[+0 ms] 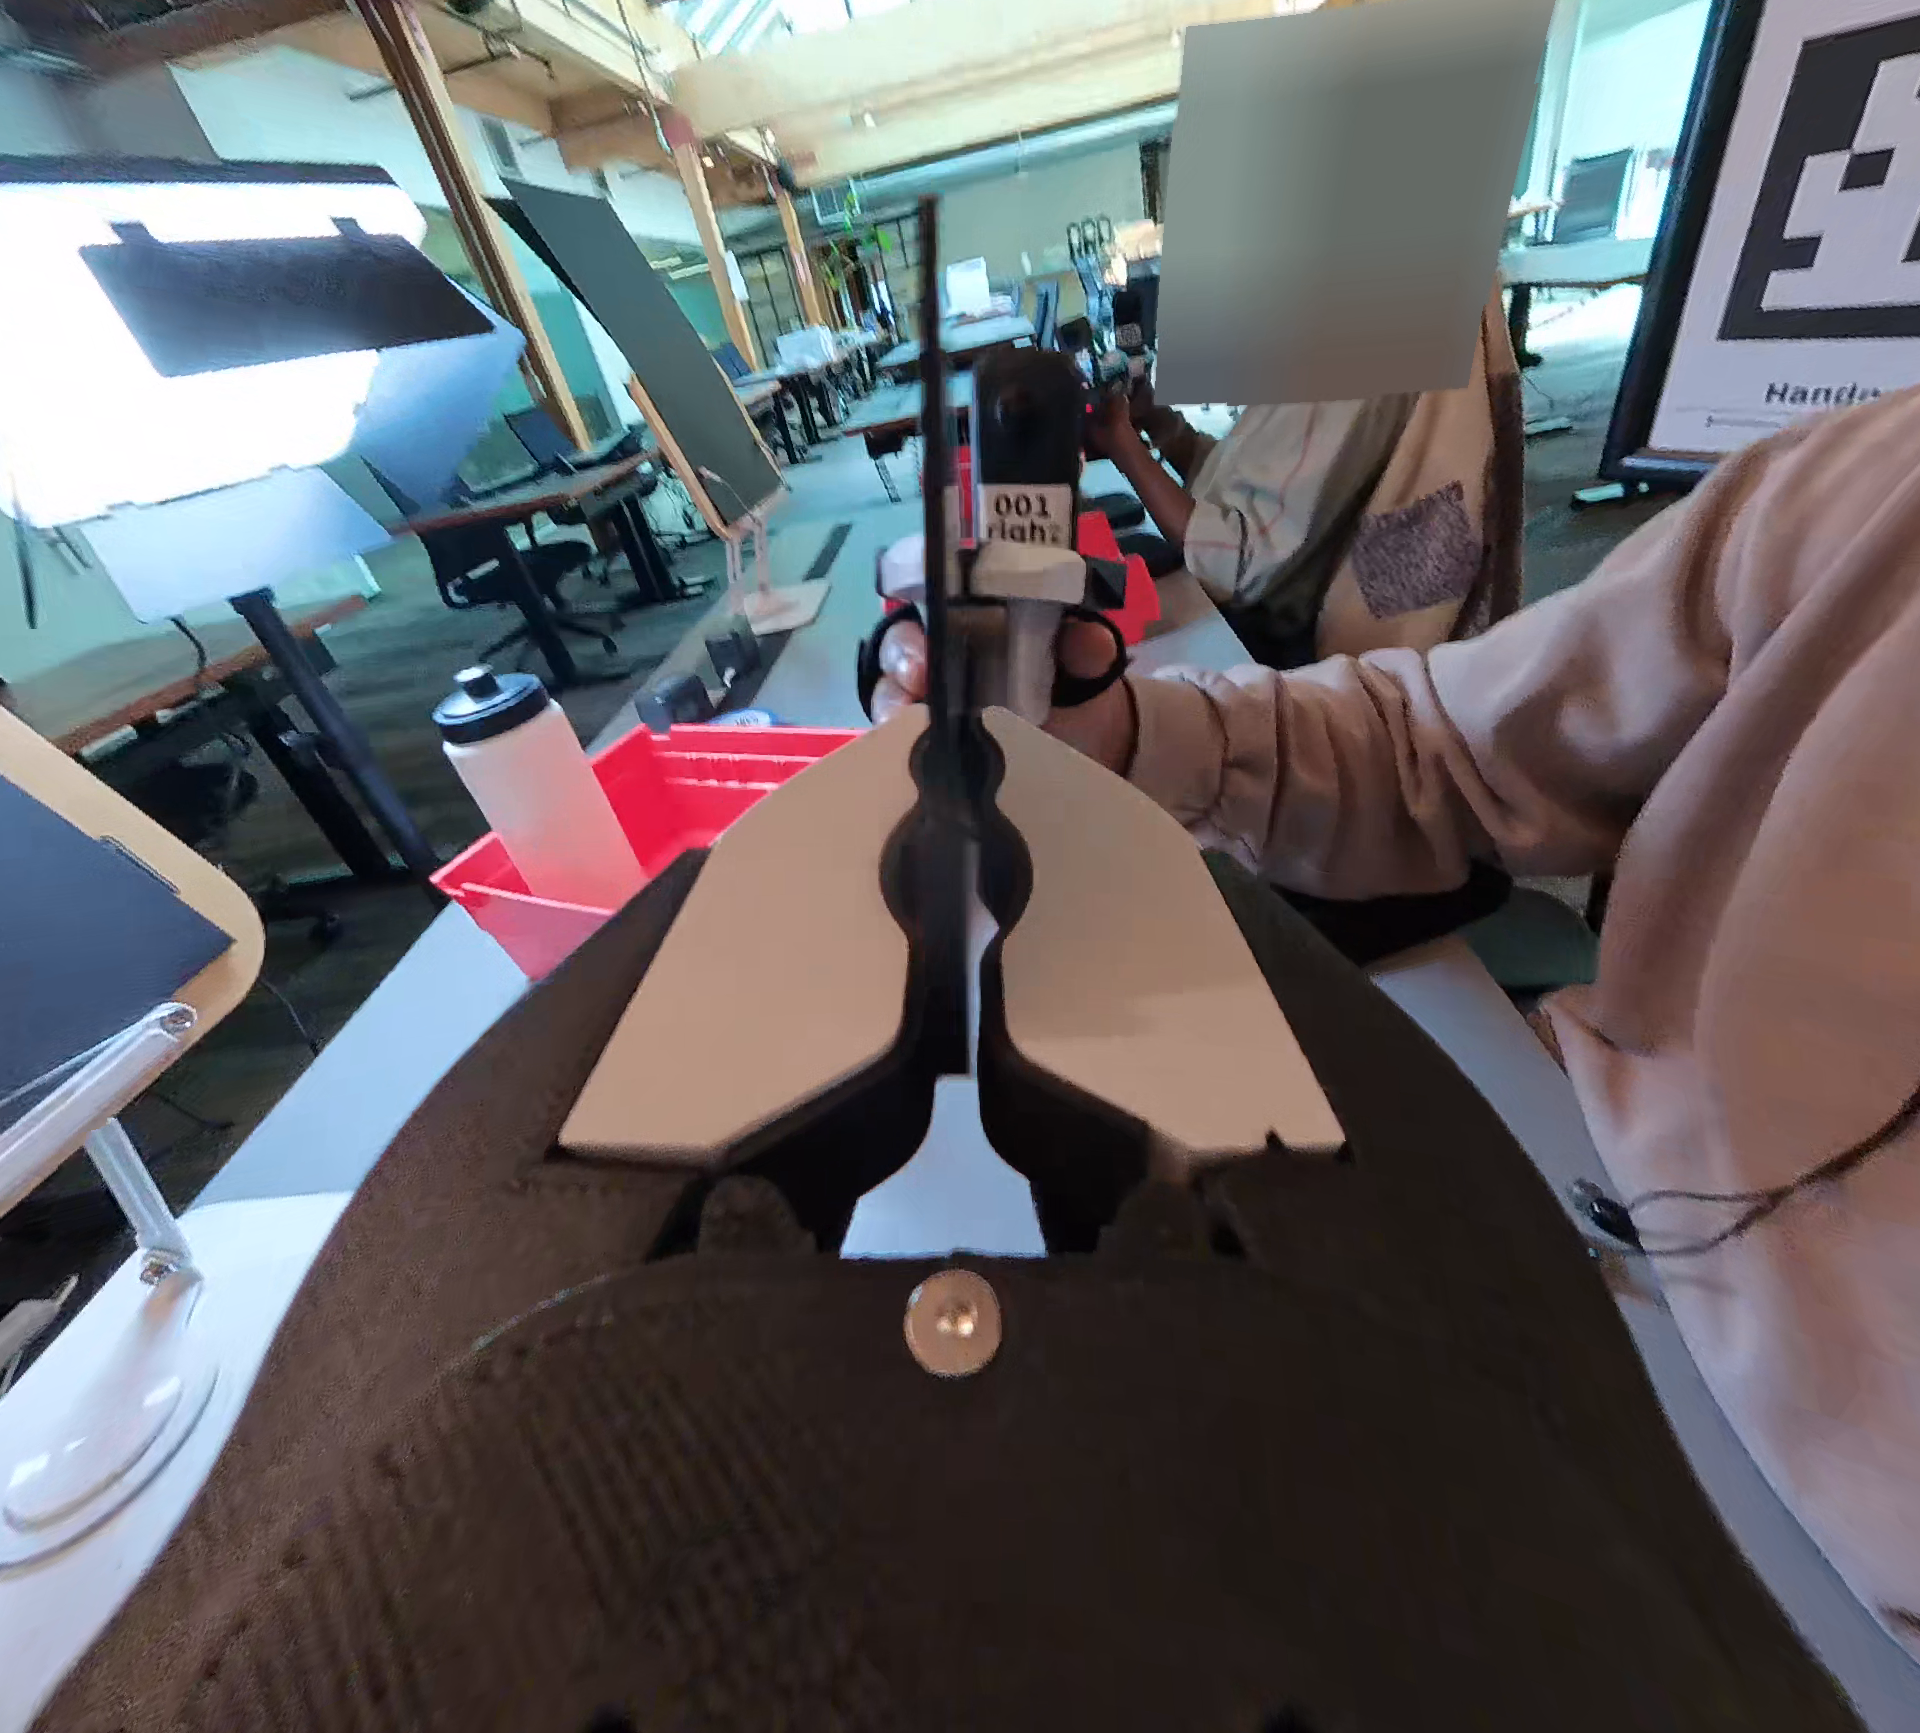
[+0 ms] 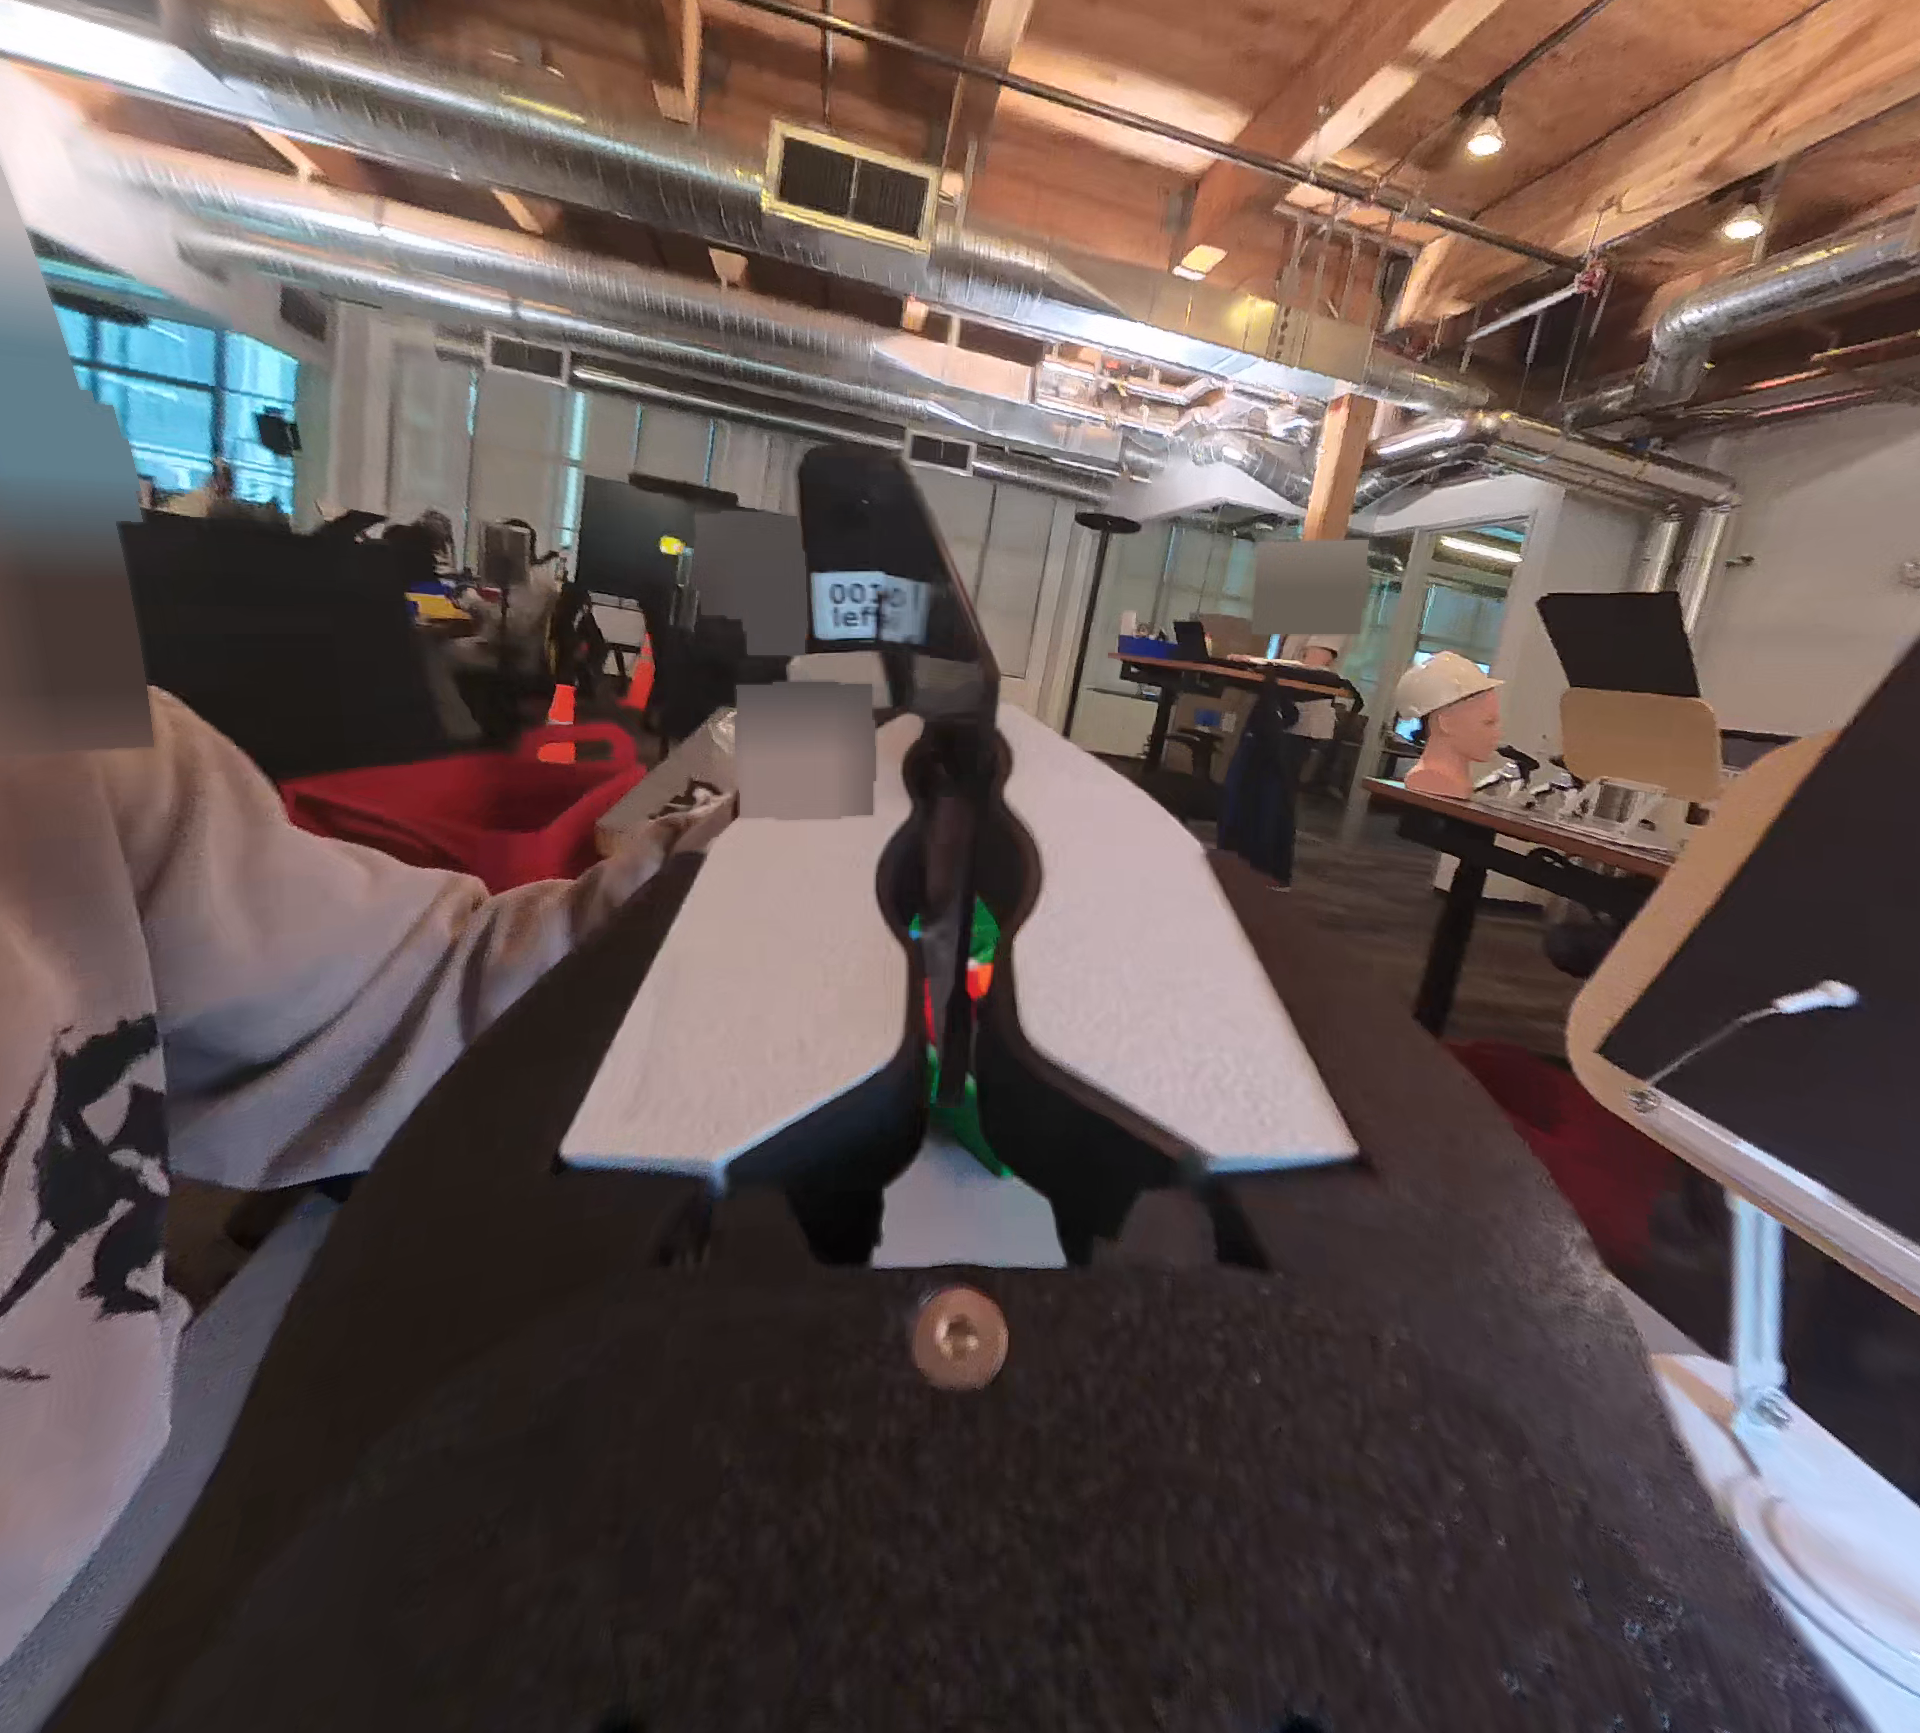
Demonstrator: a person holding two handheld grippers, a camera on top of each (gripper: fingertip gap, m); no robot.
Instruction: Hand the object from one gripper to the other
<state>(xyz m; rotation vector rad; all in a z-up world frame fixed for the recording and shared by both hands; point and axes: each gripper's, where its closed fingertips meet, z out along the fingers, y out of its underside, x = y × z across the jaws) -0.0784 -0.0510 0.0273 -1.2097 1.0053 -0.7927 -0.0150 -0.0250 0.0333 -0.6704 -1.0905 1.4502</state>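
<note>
Seemingly, the thin black object [image 1: 928, 395] is held in the air above the desk [image 1: 416, 1039], pinched at once by the left hand-held gripper [image 1: 954, 727] and the right hand-held gripper [image 2: 956, 738], both closed tight on it. It is judged to be light, flat and stiff, since it stands straight above the fingers in the left wrist view without sagging. Its smooth faces may prove slippery, so a hold low on the flat sides, deep between the pads, is advised. From the left only its edge is shown, so its outline and width cannot be told. In the right wrist view it is blurred, and green and red patches [image 2: 951, 1091] behind the fingers cannot be identified. The lower end is hidden by the fingers in both views.
</note>
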